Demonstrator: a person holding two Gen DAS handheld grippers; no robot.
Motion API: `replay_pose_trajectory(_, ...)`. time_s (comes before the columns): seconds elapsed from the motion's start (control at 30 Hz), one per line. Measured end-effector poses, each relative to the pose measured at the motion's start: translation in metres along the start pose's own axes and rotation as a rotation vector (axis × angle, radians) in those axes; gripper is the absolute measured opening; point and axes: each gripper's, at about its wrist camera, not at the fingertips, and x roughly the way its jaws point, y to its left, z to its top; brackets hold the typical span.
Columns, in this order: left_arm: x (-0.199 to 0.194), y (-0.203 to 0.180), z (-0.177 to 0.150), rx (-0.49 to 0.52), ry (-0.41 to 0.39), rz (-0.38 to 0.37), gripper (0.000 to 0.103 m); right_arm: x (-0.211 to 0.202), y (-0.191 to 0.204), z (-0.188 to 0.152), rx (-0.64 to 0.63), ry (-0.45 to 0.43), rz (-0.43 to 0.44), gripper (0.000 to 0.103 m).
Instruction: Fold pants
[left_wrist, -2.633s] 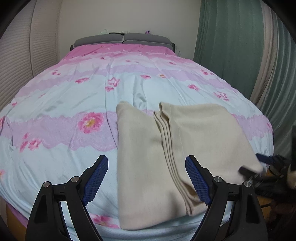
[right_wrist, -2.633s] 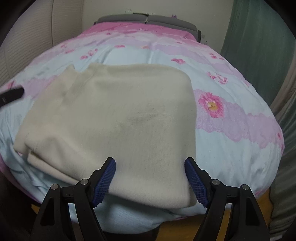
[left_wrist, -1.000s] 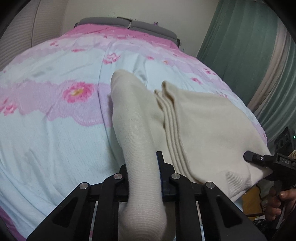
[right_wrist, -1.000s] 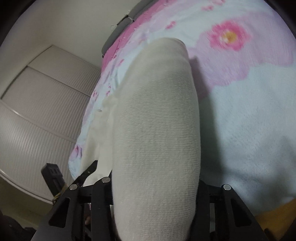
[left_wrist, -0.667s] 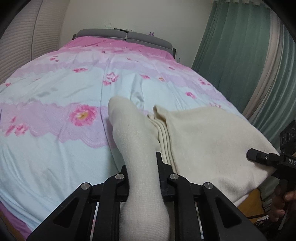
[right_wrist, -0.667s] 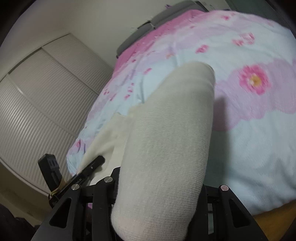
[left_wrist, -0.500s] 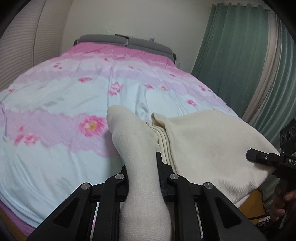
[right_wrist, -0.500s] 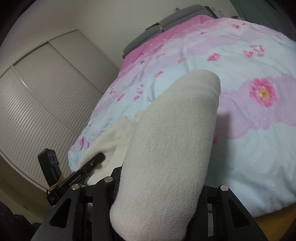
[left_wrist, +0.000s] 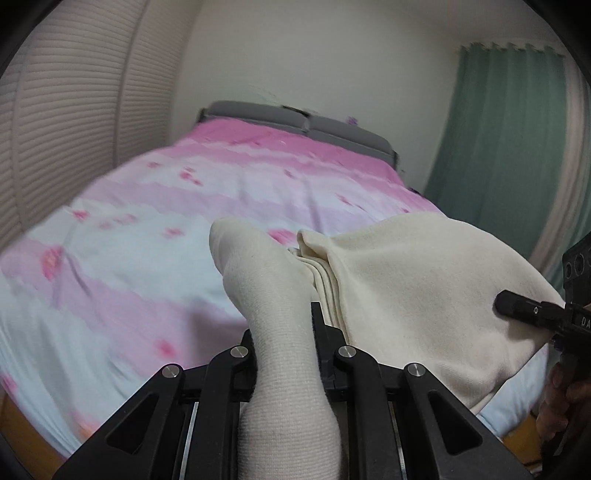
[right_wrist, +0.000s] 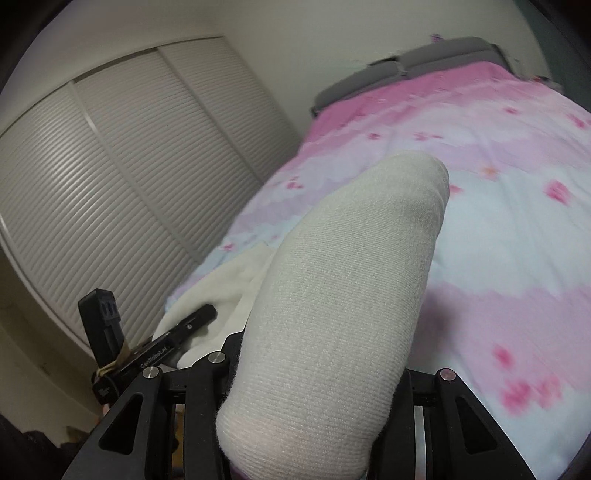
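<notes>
The cream knit pants (left_wrist: 413, 295) lie partly folded on the near end of the bed. My left gripper (left_wrist: 284, 339) is shut on their left near edge, and a band of cloth (left_wrist: 273, 310) runs up between its fingers. My right gripper (right_wrist: 317, 373) is shut on the right near corner, and lifted cloth (right_wrist: 351, 280) fills the middle of the right wrist view. The right gripper's tip also shows in the left wrist view (left_wrist: 524, 308) at the pants' right corner. The left gripper also shows in the right wrist view (right_wrist: 173, 339).
The bed (left_wrist: 147, 229) has a pink and pale blue flowered cover and a grey headboard (left_wrist: 295, 122). A slatted wardrobe door (right_wrist: 110, 177) stands on the left. A green curtain (left_wrist: 506, 140) hangs on the right. The bed's near edge lies just under both grippers.
Both grippers went from open to shut on the pants' near edge. Since then they have lifted it and both views have tilted up toward the headboard.
</notes>
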Motion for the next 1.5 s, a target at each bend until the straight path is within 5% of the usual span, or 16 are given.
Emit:
replay_pose_trajectory(0.23,0.008,0.156,0.097,-0.005,-0.100,0.126,0.016,0.175,0.090,0.068,-0.051,-0.002,0.143,0.039)
replay_pose_trajectory(0.47,0.057,0.322,0.173,-0.013,-0.185,0.242,0.016,0.346,0.158,0.109,-0.086,-0.038,0.241,0.039)
replay_pose_trajectory(0.6,0.094,0.400,0.172,-0.068,-0.220,0.272,0.016,0.443,0.181,0.109,-0.062,-0.057,0.265,0.039)
replay_pose_trajectory(0.83,0.172,0.481,0.091,-0.099,-0.048,0.375,0.017,0.572,0.158,0.041,0.058,0.113,0.123,0.039)
replay_pose_trajectory(0.93,0.165,0.504,0.076,-0.193,-0.082,0.365,0.032,0.576,0.131,0.020,0.100,0.106,0.090,0.046)
replay_pose_trajectory(1.0,0.162,0.511,0.067,-0.225,-0.089,0.402,0.057,0.572,0.127,0.014,0.087,0.109,0.094,0.049)
replay_pose_trajectory(1.1,0.163,0.509,0.063,-0.228,-0.070,0.418,0.057,0.562,0.135,0.012,0.028,0.135,0.032,0.057)
replay_pose_trajectory(1.2,0.148,0.485,0.067,-0.113,-0.066,0.484,0.058,0.556,0.154,0.019,-0.017,0.147,-0.030,0.066)
replay_pose_trajectory(1.3,0.132,0.458,0.071,0.010,-0.067,0.563,0.075,0.528,0.151,0.020,-0.048,0.104,-0.102,0.079)
replay_pose_trajectory(1.5,0.071,0.391,0.063,0.062,-0.087,0.552,0.079,0.452,0.160,0.015,-0.156,0.050,-0.159,0.083)
